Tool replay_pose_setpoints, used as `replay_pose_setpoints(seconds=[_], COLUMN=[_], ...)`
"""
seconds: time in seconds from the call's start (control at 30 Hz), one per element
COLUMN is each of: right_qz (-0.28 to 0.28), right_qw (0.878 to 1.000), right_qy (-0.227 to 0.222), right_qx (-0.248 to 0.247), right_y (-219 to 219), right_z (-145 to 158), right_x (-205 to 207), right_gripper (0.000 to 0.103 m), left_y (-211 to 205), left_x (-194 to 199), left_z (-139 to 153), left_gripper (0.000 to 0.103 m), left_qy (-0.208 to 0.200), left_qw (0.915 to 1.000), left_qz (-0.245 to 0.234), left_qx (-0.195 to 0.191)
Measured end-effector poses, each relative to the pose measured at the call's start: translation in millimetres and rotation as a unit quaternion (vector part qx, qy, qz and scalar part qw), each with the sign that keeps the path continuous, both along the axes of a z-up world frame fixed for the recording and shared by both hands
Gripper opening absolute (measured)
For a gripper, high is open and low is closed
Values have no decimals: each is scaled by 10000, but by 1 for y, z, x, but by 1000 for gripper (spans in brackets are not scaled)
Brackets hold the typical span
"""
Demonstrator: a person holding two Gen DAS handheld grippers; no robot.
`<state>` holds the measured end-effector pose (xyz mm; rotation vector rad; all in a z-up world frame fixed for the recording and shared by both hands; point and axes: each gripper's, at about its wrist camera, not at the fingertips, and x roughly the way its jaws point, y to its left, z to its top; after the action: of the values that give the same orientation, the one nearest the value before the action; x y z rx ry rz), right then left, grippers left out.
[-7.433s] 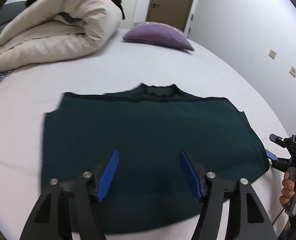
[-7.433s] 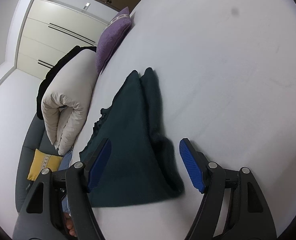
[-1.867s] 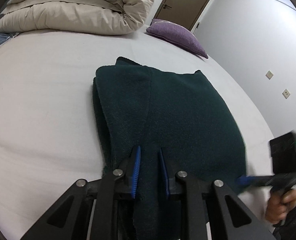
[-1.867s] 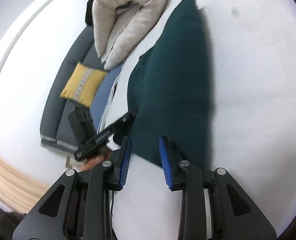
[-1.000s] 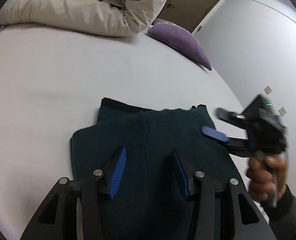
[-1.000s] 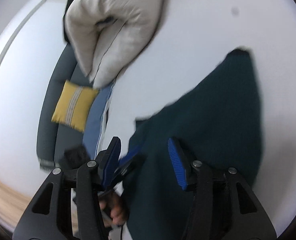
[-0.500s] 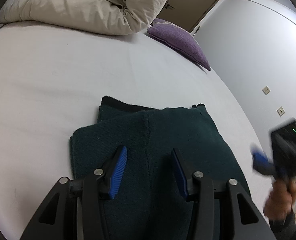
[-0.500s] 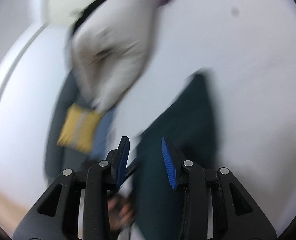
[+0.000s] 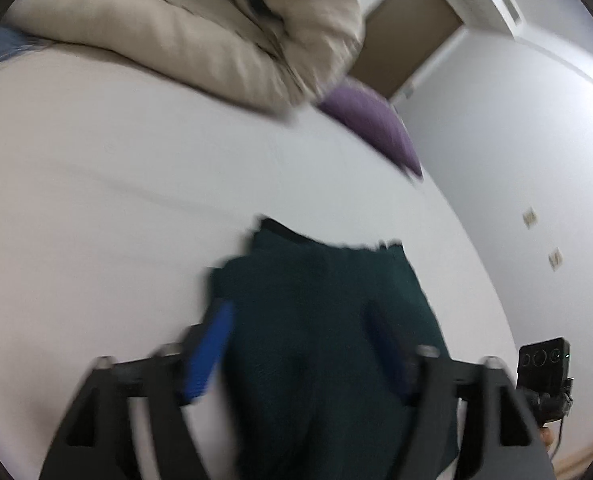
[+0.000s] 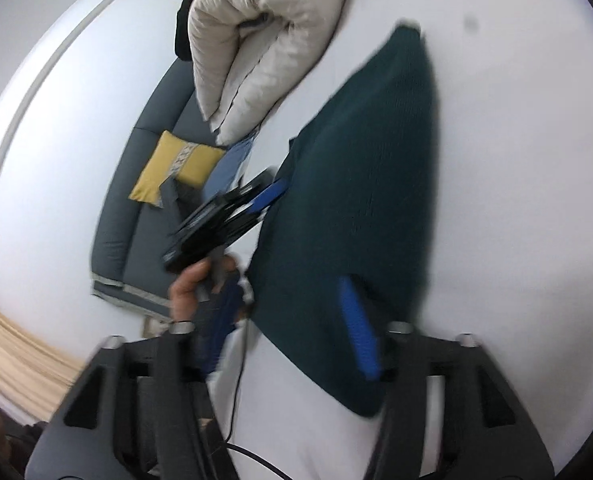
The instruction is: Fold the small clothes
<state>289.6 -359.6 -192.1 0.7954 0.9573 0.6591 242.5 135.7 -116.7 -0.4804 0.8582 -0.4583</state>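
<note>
Both hand-held grippers (image 9: 296,352) (image 10: 284,344) splayed over sweater (image 9: 328,320)

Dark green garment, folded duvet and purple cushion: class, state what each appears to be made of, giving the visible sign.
Dark green garment: probably a knit or fleece; matte, fuzzy surface, soft thick edges.
Folded duvet: likely padded cotton-type fabric; cream, puffy rolls with creases.
Purple cushion: seemingly woven cloth; matte, though blur hides the weave.
</note>
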Motion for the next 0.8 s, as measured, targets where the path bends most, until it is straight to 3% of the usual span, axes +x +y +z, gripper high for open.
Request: replay_pose_setpoints(seconds=[0.07,0.17,0.3,0.43,0.6,0.7,0.8], right_qz=[-194,-397,-385,-299,-108,-107,-120], right_qw=[9998,9988,9966,9951,9953,9950,9954], right_qy=[-67,250,686,908,932,947,909], right_qx=[-1,164,229,255,237,298,293], right_y=[-20,-33,-29,-10,-4,-3,2], right_z=[6,-3,-28,-46,-48,-49,-45], right_x=[1,17,37,57,64,69,72], right_gripper=[79,79,79,77,79,77,78], left_y=[19,27,20,0,-18,-36,-42], left_x=[-7,-7,-6,6,29,36,40], left_z=[-5,-27,-51,-58,-69,-68,-70], left_gripper=[77,77,76,76,76,75,63], left_qy=[256,827,1275,1467,1821,1883,2013], left_qw=[9990,9949,9882,9859,9760,9751,9694], left_qz=[80,95,-3,-247,-349,-422,-488], left_qx=[-355,-564,-844,-766,-1141,-1091,-1321])
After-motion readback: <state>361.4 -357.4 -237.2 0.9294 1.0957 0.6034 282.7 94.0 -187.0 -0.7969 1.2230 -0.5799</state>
